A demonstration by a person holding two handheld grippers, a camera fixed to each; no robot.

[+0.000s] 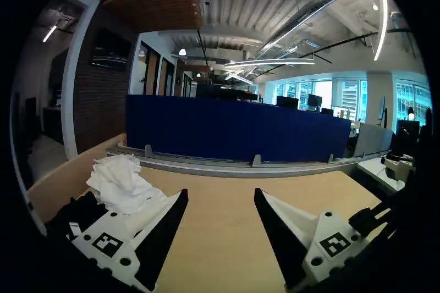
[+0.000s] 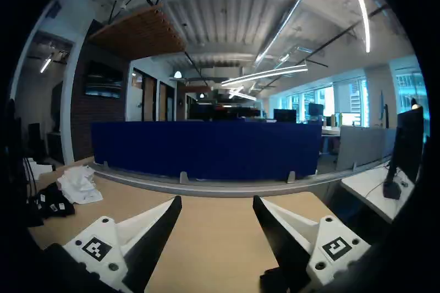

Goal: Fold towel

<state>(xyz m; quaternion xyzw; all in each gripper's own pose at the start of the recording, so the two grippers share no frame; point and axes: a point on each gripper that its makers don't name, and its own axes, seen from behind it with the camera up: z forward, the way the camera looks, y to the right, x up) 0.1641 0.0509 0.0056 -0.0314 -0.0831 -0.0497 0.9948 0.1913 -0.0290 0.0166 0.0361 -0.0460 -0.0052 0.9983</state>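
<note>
A crumpled white towel (image 1: 122,182) lies in a heap on the wooden table (image 1: 220,238), just ahead and left of my left gripper (image 1: 220,198). That gripper is open, its left finger (image 1: 165,221) beside the towel's near edge, and nothing sits between the jaws. In the right gripper view the towel (image 2: 80,184) is far off to the left, near a black gripper body with white tags (image 2: 49,203). My right gripper (image 2: 216,202) stands open over bare table (image 2: 214,249), well away from the towel.
A blue partition (image 1: 236,131) on a grey rail (image 1: 220,165) closes off the table's far edge. To the right stands a separate white desk (image 2: 368,186) with a dark monitor (image 2: 408,144). Bare wood stretches between the towel and the right edge.
</note>
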